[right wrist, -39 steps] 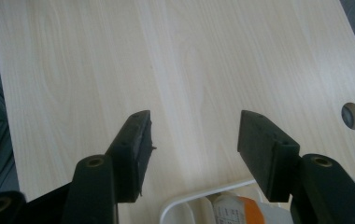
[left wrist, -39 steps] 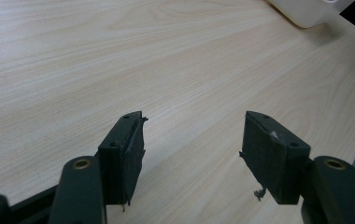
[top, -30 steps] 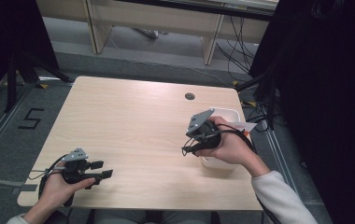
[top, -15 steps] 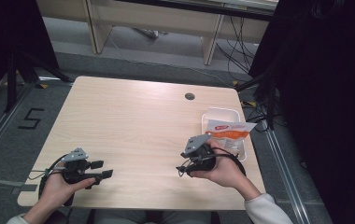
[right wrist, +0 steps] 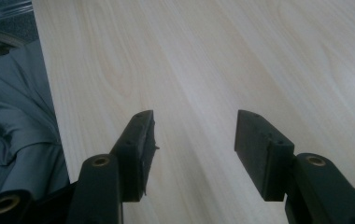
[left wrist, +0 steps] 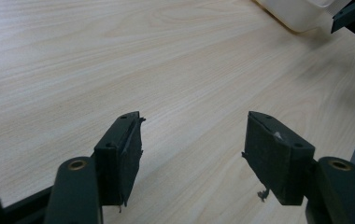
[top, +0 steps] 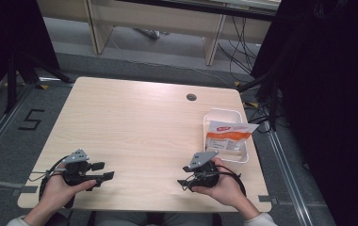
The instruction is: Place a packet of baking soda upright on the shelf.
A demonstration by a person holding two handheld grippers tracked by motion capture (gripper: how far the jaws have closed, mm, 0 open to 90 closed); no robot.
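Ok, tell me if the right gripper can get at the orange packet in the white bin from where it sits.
Probably yes. The right gripper is open, holds nothing and rests just in front of the white bin. The orange packet lies on top with nothing over it, though the jaws point away leftward, so the hand must turn first.

I see a white rectangular tub (top: 224,136) near the table's (top: 134,122) right edge, just beyond my right gripper (top: 186,175). An orange-and-white packet (top: 226,135) lies across the tub's top, one corner jutting past the rim.
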